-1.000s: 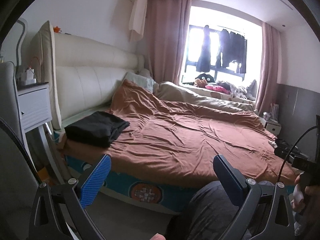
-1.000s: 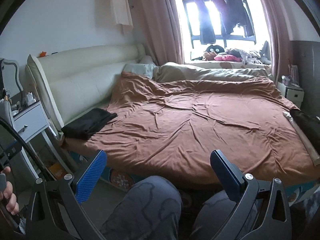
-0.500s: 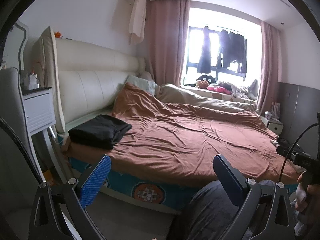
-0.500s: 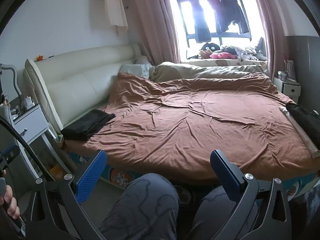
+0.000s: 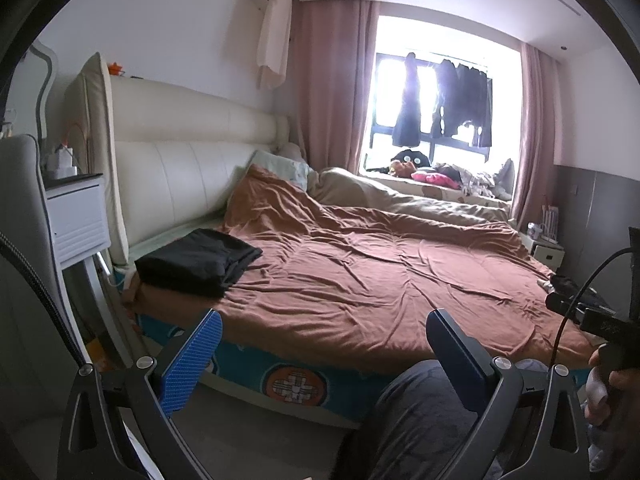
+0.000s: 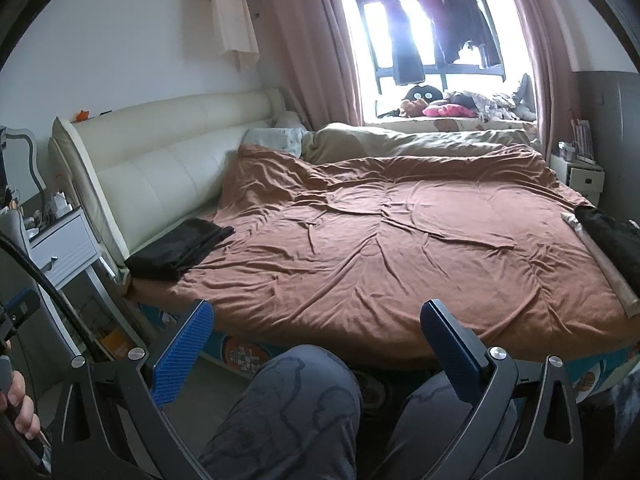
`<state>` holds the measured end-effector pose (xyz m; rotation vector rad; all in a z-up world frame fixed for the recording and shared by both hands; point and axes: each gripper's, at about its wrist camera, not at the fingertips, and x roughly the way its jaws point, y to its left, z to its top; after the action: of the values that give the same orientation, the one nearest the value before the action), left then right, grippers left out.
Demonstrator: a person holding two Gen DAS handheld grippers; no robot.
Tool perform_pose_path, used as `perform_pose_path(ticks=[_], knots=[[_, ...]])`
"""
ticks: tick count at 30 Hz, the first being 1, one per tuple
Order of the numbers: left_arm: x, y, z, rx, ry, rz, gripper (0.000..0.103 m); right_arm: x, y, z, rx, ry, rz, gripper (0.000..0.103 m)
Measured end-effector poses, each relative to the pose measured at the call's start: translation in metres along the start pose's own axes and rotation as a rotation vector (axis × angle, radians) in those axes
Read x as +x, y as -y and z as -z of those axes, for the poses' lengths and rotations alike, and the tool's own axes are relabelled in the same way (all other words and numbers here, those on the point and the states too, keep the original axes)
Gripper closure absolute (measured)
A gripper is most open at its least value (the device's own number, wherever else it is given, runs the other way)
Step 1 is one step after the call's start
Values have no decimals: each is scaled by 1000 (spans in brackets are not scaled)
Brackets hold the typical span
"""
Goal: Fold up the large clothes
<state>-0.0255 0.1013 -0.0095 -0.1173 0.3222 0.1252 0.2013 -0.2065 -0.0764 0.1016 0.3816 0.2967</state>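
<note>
The left gripper (image 5: 322, 350) hangs with its jaws spread wide and nothing between them, short of the near edge of the bed (image 5: 304, 386). The right gripper (image 6: 316, 340) is likewise wide apart and empty, held above the person's knees (image 6: 296, 396) in grey patterned trousers, which sit right against the near bed edge.

Beyond both grippers the brown duvet (image 6: 380, 240) covers most of the mattress; it is wrinkled but bare across its whole middle, from the near edge to the beige quilt (image 6: 400, 140) bunched along the far side under the window.

A folded black garment (image 5: 198, 262) lies at the near left corner of the bed, close to the cream headboard (image 5: 180, 176) and just beside the duvet's left edge. Another dark garment (image 6: 612, 236) lies at the right edge, on a pale strip of cloth.

A white nightstand (image 5: 76, 216) stands left of the bed, leaving a narrow floor gap.
</note>
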Motion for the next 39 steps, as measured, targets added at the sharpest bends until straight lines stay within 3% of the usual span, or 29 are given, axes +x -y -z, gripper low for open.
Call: perform_pose_path(ticks=[39], knots=[[-4,-1,-1,-10,-9,3,1,-3,2,-1,-2,-12,-7,0]])
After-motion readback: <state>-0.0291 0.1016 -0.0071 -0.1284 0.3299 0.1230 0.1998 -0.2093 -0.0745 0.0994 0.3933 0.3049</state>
